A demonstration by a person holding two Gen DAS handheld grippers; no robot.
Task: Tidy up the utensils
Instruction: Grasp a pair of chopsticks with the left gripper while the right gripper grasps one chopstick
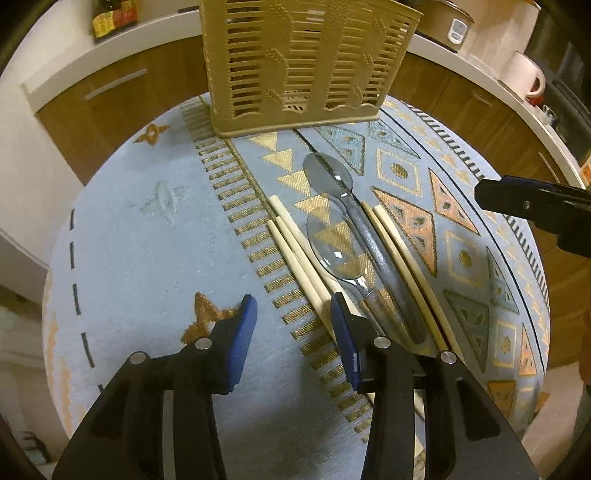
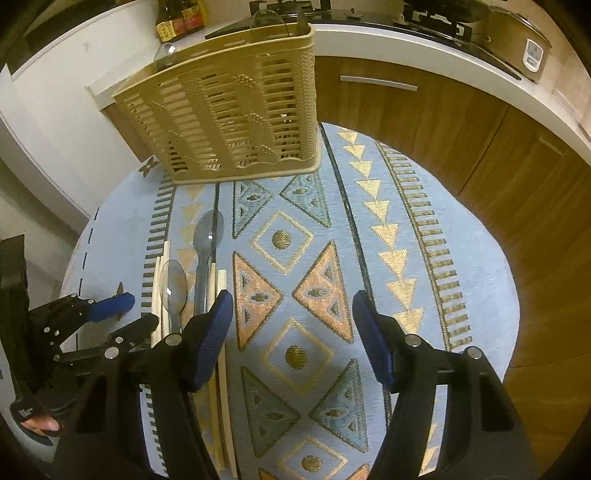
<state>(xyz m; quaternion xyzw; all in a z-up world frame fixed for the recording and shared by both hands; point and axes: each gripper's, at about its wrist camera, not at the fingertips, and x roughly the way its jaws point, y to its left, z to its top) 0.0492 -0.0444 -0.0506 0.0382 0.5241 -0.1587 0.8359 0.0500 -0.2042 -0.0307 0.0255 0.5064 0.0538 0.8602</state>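
Observation:
A tan slotted utensil basket (image 1: 295, 62) stands at the far end of the patterned table; in the right wrist view (image 2: 229, 118) clear spoon bowls stick up from it. Two clear plastic spoons (image 1: 340, 243) lie between pairs of pale wooden chopsticks (image 1: 295, 254) on the cloth. They also show in the right wrist view: the spoons (image 2: 201, 258) and the chopsticks (image 2: 221, 280). My left gripper (image 1: 293, 339) is open and empty, low over the cloth, its right finger over the left chopsticks' near ends. My right gripper (image 2: 291, 332) is open and empty, to the right of the utensils.
The round table carries a blue cloth (image 1: 147, 240) with gold and orange patterns. Wooden cabinets (image 2: 424, 122) and a white counter with sauce bottles (image 2: 177, 18), a cooker (image 1: 450, 22) and a mug (image 1: 524, 74) run behind it.

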